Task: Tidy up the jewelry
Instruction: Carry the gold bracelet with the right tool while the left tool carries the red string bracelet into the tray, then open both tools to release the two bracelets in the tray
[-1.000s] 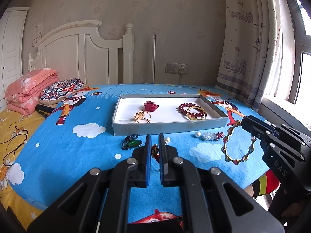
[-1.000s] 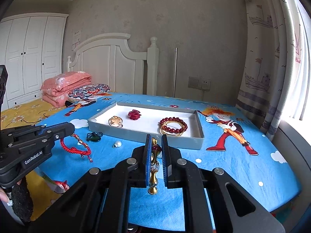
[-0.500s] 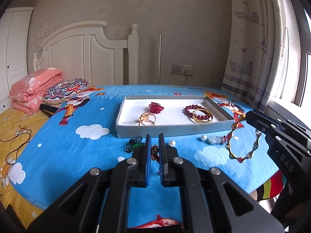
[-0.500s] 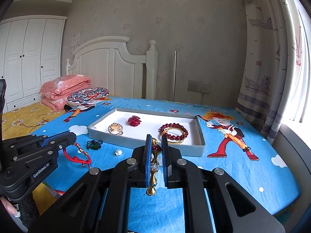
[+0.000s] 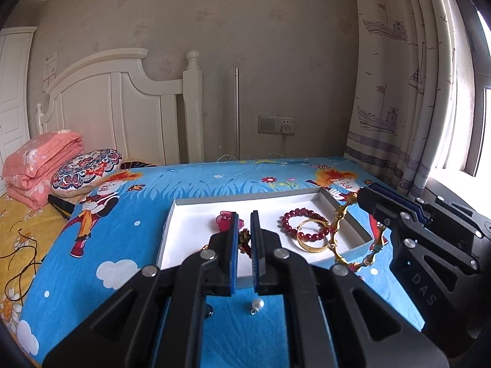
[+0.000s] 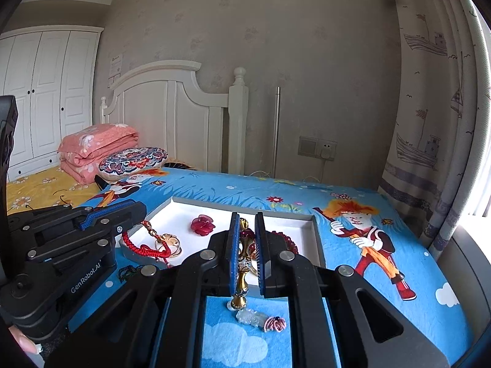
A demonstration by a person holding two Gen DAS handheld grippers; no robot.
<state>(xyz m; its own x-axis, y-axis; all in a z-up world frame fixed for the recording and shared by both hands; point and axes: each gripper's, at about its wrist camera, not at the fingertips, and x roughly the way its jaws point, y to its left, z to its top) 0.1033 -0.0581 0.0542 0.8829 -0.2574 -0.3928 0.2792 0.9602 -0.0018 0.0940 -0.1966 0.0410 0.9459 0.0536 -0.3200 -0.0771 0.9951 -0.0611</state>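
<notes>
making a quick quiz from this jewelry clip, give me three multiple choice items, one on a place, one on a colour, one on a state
1. Where does the dark red bead bracelet lie?
A. inside the white tray
B. on the pillow
C. on the yellow sheet

2. What colour is the cord bracelet hanging from the left tongs?
A. green
B. red
C. white

3. What state are the right tongs in?
A. wide open and empty
B. out of view
C. shut on the gold bead bracelet

Answers:
1. A, it rests on the tray floor beside a gold bangle.
2. B, the left tongs' braided cord shows red in the right wrist view.
3. C, both pads press the gold links, which hang below.
</notes>
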